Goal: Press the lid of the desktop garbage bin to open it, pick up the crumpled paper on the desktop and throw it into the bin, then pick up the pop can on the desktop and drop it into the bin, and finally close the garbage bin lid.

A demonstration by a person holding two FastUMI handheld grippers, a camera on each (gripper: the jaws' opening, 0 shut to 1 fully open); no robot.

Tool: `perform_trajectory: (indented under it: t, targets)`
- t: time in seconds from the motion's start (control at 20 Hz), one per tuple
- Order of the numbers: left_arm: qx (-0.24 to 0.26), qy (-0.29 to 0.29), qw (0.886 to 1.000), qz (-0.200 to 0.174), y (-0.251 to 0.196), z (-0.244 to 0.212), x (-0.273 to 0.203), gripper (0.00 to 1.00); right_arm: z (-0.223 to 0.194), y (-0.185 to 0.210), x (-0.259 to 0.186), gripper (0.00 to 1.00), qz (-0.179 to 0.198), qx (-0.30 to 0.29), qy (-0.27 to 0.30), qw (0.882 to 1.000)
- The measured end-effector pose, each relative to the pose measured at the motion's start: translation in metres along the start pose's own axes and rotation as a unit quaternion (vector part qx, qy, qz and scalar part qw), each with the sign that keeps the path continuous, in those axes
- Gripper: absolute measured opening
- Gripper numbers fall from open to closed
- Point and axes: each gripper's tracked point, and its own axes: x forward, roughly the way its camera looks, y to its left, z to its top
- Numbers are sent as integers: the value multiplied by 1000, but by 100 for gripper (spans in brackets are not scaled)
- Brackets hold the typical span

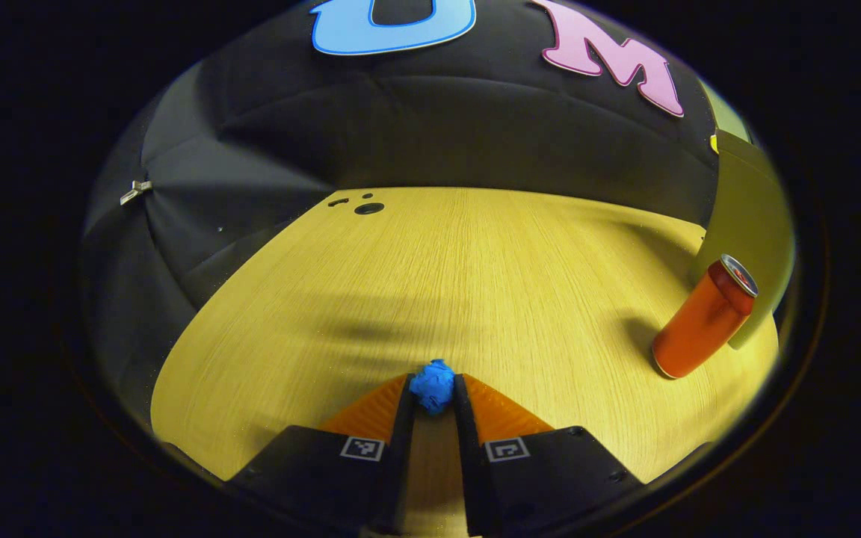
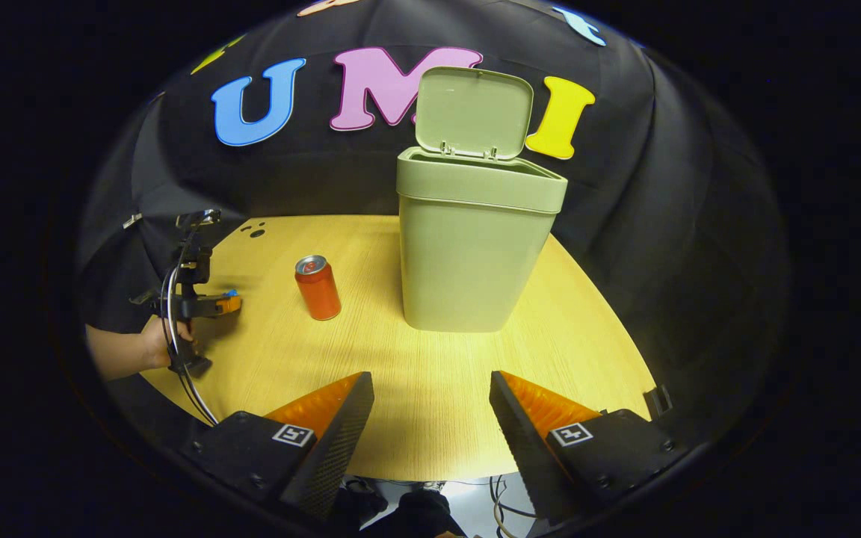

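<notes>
Left claw [image 1: 433, 396], seen in the left gripper view, is gripping the blue crumpled paper [image 1: 433, 385] between both fingertips above the wooden desk [image 1: 430, 284]; in the right gripper view a hand [image 2: 154, 340] is holding it level over the desk's left edge. Right claw [image 2: 430, 407] is hanging wide open and empty over the desk's near edge, pointing at the green bin [image 2: 475, 246], which is standing toward the far edge with its lid [image 2: 474, 112] tilted up. Orange pop can [image 2: 318, 288] is standing upright just left of the bin.
</notes>
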Motion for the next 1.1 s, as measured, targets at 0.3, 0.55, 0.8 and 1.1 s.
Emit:
perform_trajectory:
  t: [0.3, 0.55, 0.8, 1.1]
  targets:
    - [10, -24, 1000, -4, -7, 17, -14, 31, 2, -5, 10, 99, 13, -1, 3, 1000]
    - [27, -60, 998, -6, -20, 53, -44, 31, 9, -12, 24, 99, 34, -4, -3, 999]
    - [43, -102, 994, -14, -45, 100, -88, 31, 14, -25, 40, 99, 53, -3, -8, 999]
    - [15, -156, 986, -47, -96, 167, -142, 31, 21, -41, 54, 99, 74, 8, -16, 997]
